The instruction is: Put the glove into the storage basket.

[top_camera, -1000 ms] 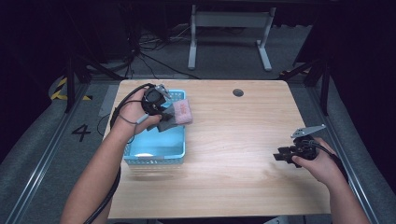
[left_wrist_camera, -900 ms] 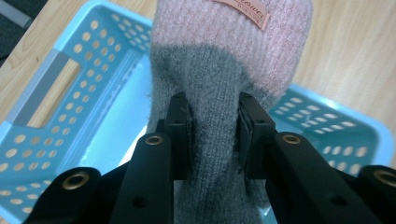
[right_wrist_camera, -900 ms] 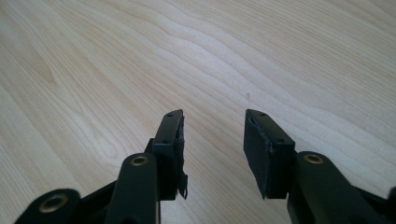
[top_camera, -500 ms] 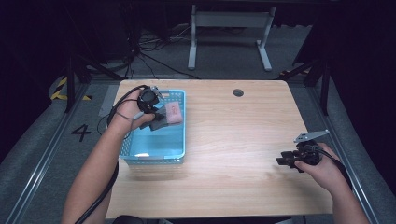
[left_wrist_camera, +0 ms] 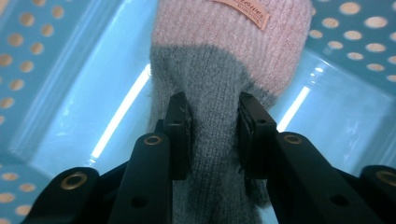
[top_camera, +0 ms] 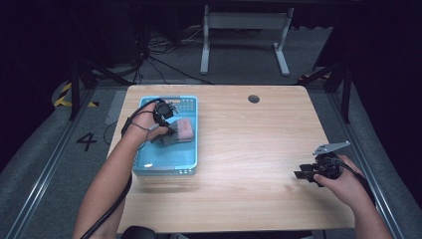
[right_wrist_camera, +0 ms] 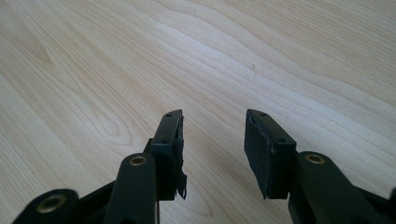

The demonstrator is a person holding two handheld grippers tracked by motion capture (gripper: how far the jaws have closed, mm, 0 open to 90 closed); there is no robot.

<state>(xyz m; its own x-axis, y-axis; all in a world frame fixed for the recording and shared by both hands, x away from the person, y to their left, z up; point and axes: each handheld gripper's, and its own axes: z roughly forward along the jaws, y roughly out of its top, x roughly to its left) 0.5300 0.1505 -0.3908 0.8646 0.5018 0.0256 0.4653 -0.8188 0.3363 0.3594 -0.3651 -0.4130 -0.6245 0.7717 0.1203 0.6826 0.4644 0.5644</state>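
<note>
The grey-and-pink sock (left_wrist_camera: 219,84) is clamped between the left tongs (left_wrist_camera: 214,128) inside the blue basket (top_camera: 191,149), its pink end pointing toward twelve o'clock. The right tongs (right_wrist_camera: 212,144) are held released above the table (right_wrist_camera: 289,51).

Grey-and-pink knitted sock (left_wrist_camera: 219,93) hangs inside the blue basket (top_camera: 164,167).

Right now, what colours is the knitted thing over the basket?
Grey with a pink end, the knitted sock shows best in the left gripper view.
</note>
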